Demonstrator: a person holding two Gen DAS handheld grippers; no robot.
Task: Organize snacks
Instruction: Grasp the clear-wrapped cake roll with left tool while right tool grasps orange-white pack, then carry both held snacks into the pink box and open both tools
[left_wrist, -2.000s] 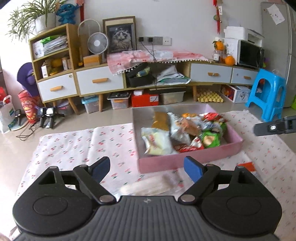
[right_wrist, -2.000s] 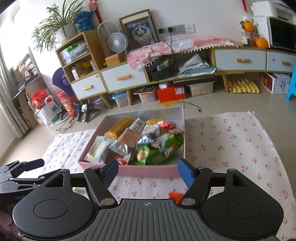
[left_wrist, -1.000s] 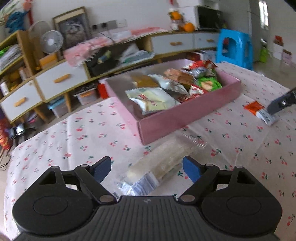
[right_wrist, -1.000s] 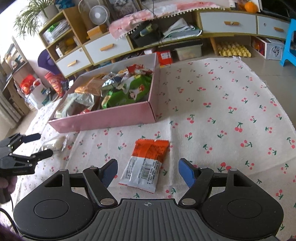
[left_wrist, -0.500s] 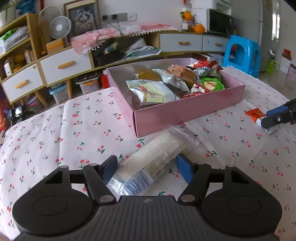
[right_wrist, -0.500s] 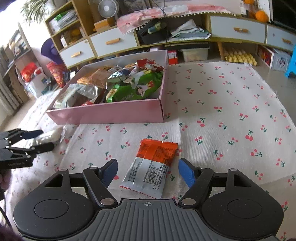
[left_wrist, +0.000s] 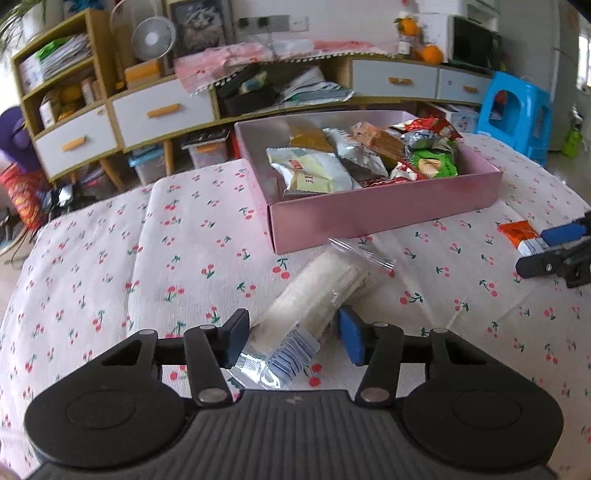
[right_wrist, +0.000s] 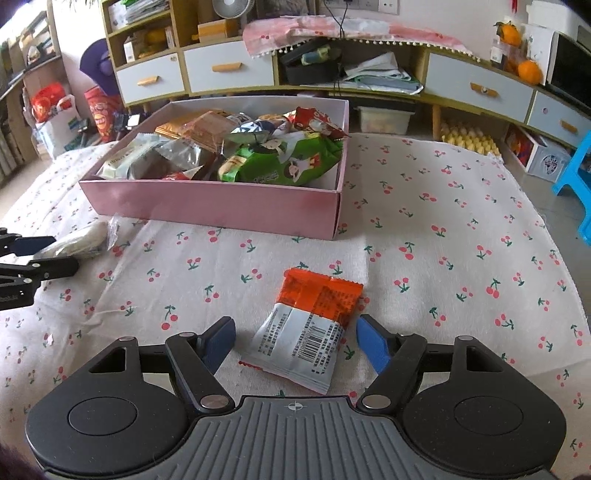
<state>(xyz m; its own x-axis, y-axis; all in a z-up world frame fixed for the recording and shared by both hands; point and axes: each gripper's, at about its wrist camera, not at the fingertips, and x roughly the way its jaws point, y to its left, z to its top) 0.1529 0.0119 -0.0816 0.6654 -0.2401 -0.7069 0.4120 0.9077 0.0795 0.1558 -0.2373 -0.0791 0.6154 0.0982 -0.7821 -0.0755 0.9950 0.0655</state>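
Observation:
A long pale cracker packet (left_wrist: 317, 295) in a clear wrapper lies on the cherry-print cloth just in front of the pink box (left_wrist: 384, 214). My left gripper (left_wrist: 293, 336) straddles its near end; the jaws are closing and both blue pads meet the wrapper's sides. The same gripper (right_wrist: 44, 254) and packet (right_wrist: 77, 240) show at the far left of the right wrist view. An orange-and-white snack packet (right_wrist: 314, 317) lies flat between the fingers of my right gripper (right_wrist: 295, 345), which is open with a gap on each side. The pink box (right_wrist: 210, 203) holds several snack bags.
The cherry-print cloth (right_wrist: 461, 229) covers the whole work surface and has open room to the right of the box. A low cabinet with drawers (left_wrist: 166, 110) runs along the back wall. A blue plastic stool (left_wrist: 517, 110) stands at the right.
My left jaws have narrowed from wide apart onto the pale packet. The right gripper has crept closer over the orange-and-white packet, with its jaws unchanged.

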